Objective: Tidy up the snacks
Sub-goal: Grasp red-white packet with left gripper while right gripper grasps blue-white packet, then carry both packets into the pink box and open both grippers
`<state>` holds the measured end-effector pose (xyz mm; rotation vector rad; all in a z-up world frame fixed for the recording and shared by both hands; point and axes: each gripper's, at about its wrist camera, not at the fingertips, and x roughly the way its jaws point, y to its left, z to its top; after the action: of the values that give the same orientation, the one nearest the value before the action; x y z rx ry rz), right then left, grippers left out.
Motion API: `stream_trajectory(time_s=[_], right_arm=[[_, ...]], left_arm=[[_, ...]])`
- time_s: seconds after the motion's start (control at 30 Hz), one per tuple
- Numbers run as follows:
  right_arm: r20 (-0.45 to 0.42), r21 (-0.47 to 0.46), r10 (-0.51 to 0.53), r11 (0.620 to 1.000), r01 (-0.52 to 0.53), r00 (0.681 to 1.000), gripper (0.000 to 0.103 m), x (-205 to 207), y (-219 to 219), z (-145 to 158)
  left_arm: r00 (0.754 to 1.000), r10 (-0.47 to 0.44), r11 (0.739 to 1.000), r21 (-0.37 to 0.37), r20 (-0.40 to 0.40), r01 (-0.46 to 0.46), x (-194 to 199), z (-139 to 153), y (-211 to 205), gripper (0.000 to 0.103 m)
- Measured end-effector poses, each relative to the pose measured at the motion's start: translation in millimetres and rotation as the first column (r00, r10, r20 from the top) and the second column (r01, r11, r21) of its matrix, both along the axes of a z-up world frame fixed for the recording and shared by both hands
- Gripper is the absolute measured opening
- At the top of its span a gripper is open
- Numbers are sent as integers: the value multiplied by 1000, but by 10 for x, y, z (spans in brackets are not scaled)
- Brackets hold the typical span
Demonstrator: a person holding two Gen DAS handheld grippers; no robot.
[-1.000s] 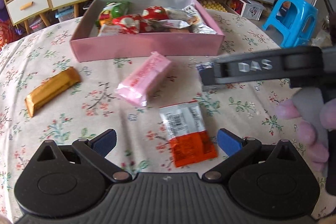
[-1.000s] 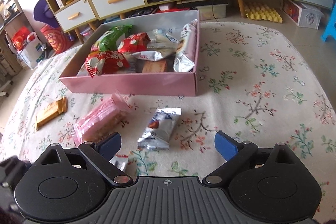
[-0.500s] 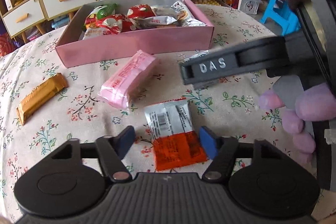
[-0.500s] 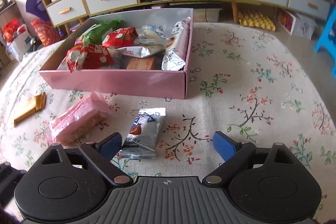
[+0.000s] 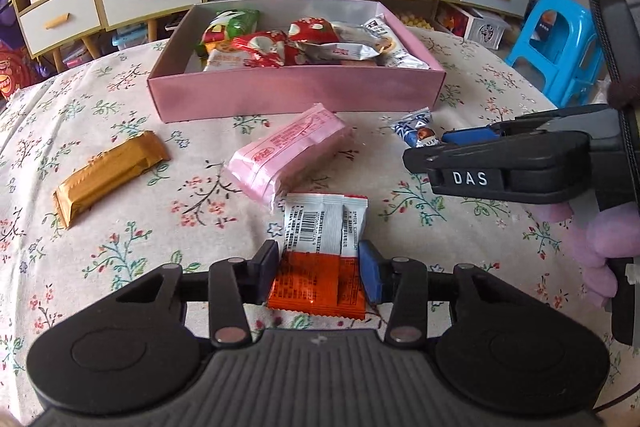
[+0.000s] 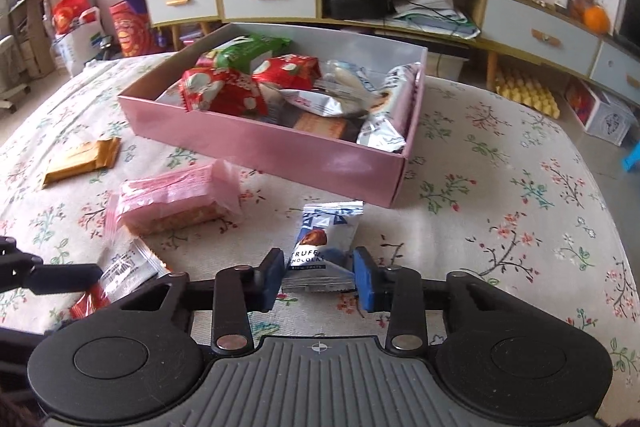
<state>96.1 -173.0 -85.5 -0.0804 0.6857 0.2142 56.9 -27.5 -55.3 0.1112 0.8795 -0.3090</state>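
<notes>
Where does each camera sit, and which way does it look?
Left wrist: on the left gripper, looking down along its fingers, closing around an orange-and-white packet; the right gripper and gloved fingers show.
Right wrist: on the right gripper, closing around a truffle chocolate packet; the left gripper's finger shows.
Shared: pink box, pink wafer pack, gold bar.

Readable text on my two wrist feeds

On the left wrist view I read "DAS" in white letters on the black right gripper (image 5: 460,143) at right of frame. On the right wrist view, low centre, the blue-and-silver packet (image 6: 324,247) shows "TRUFF" over what looks like "CHOCOLAT", partly hidden. The barcode on the orange-and-white packet (image 5: 320,255) is too small to read.
</notes>
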Motion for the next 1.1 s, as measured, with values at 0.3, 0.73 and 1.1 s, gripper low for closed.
stream_trajectory(time_s=[0.3,0.73,1.1], right_arm=[[-28,-3,64,998,-64,998,35,-101,66,19],[-51,-15,102,995,-103,993,37,-294,30,-8],[-46,-11,100,995,-101,994,42,-270,64,-12]], left_arm=[[999,35,999,-18,4,-35,30,41,150,39],[991,134,991,26,17,-135,119,38,392,40],[993,116,992,52,16,-117,121,19,405,47]])
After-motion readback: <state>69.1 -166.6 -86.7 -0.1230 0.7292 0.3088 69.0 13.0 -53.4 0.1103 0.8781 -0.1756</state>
